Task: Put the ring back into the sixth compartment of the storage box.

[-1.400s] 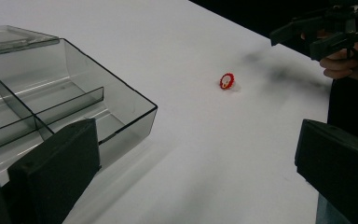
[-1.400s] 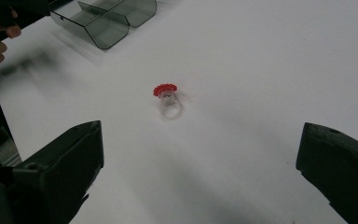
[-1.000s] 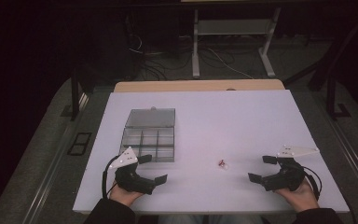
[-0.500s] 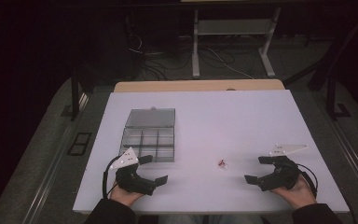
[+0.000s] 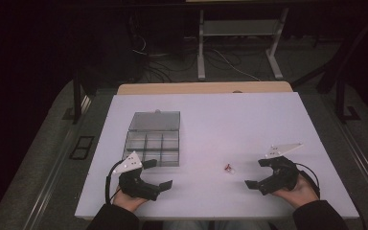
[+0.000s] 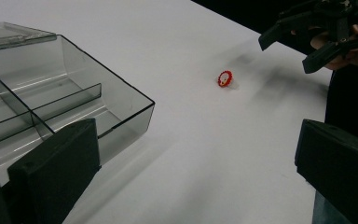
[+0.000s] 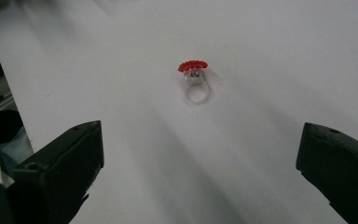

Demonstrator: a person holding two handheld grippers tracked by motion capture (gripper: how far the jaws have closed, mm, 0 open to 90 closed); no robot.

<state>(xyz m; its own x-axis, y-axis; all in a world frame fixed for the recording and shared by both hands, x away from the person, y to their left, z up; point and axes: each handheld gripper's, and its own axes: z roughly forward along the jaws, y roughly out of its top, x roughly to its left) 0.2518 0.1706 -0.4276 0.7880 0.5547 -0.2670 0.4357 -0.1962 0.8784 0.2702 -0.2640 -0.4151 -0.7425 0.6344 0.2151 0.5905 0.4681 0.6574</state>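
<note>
Since the earlier frames the right gripper (image 5: 258,173) has slid inward toward the table's middle, while the left gripper (image 5: 158,174) has stayed put beside the clear divided box (image 5: 154,140). Both sets of jaws stand wide apart, holding nothing. The small red-topped ring (image 7: 195,79) lies on the white table (image 5: 230,115) between the grippers, right of the box. This looks like the approach step; next, the right jaws must straddle the ring and close.

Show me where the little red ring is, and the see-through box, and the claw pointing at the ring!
Red-topped ring (image 7: 193,70), right gripper view, on its red top.
Clear compartment box (image 5: 154,143), high view, on a middle divider.
Right claw (image 5: 259,173), high view, midway between its open fingertips.
</note>
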